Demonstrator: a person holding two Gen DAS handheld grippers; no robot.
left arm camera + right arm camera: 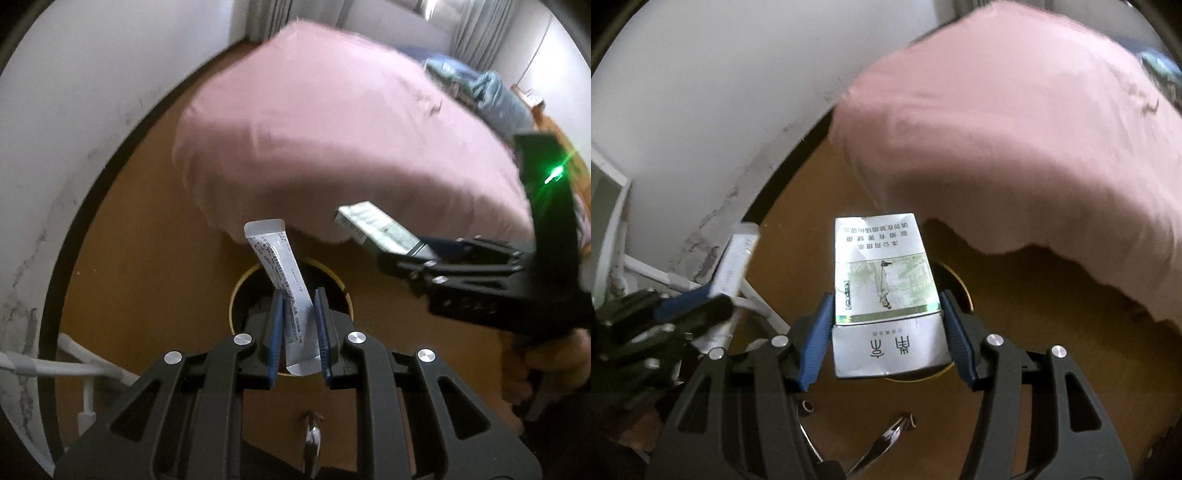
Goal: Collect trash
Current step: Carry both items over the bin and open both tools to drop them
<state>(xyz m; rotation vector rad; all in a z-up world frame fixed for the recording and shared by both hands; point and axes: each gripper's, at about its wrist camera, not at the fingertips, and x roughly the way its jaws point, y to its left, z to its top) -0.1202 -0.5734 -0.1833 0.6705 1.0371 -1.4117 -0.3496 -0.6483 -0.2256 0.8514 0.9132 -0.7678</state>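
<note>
My left gripper (pixel 298 301) is shut on a silver stick sachet (pixel 282 284) and holds it above a round bin with a yellow rim (pixel 236 291) on the floor. My right gripper (pixel 886 306) is shut on a white and green cigarette pack (pixel 882 288), also over the bin rim (pixel 964 291). In the left wrist view the right gripper (pixel 413 254) comes in from the right with the pack (pixel 373 225). In the right wrist view the left gripper (pixel 694 302) is at the left with the sachet (pixel 735 266).
A bed with a pink sheet (pixel 332 129) overhangs just behind the bin. A white wall (pixel 74 147) with a dark skirting curves along the left. White cables (pixel 55 365) lie on the brown floor (pixel 147 277) at the left. A small metal piece (pixel 897 428) lies near the front.
</note>
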